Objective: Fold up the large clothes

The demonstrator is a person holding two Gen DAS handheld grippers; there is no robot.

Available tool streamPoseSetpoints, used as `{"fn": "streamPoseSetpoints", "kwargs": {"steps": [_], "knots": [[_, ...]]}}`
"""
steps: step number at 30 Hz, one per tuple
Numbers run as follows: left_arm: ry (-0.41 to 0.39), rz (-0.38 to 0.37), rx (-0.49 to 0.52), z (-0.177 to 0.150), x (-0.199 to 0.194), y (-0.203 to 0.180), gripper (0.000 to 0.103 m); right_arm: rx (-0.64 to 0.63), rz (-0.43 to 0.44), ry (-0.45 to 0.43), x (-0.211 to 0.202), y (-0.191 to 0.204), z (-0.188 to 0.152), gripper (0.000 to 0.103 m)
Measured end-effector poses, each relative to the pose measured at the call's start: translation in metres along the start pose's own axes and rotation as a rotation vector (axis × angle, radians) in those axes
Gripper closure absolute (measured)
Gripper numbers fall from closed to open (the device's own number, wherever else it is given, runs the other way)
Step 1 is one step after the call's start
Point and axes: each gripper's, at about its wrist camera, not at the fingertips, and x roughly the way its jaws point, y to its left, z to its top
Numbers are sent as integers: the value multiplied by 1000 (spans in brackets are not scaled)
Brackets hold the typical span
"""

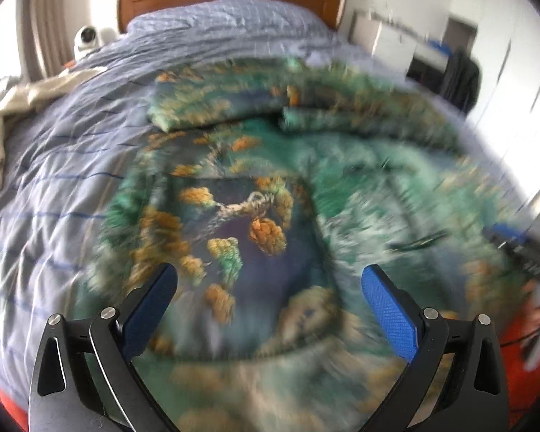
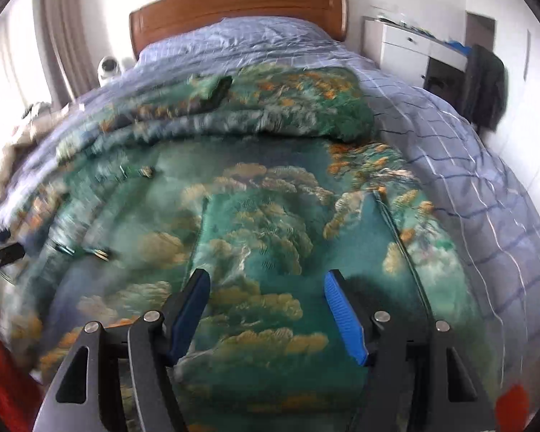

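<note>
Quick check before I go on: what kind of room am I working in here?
A bedroom, most likely. The garment lies spread on a bed with a wooden headboard and a blue checked duvet, and a white desk stands against the wall at the right.

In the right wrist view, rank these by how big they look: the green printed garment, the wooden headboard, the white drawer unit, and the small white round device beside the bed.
1. Green printed garment, though it lies nearest the camera.
2. Brown wooden headboard.
3. White drawer unit.
4. Small white round device.
</note>
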Motion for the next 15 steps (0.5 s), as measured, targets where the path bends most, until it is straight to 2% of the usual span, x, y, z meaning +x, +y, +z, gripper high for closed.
{"fn": "streamPoseSetpoints", "kwargs": {"steps": [3, 6, 9, 10, 13, 15], "knots": [[-59, -17, -80, 7, -35, 24, 1, 50, 37, -36, -28, -13, 4, 35], [-75, 70, -128, 10, -54, 64, 1, 29, 8, -49, -51, -32, 11, 35], [-23, 216, -163, 2, -45, 103, 1, -2, -31, -19, -61, -59, 14, 35], [15, 237, -184, -3, -38, 117, 1, -11, -47, 2, -62, -69, 14, 35], [110, 153, -223, -16, -20, 132, 1, -11, -93, 89, -60, -99, 11, 35], [127, 118, -212, -20, -11, 129, 1, 17, -53, 128, -61, -112, 6, 35]]}}
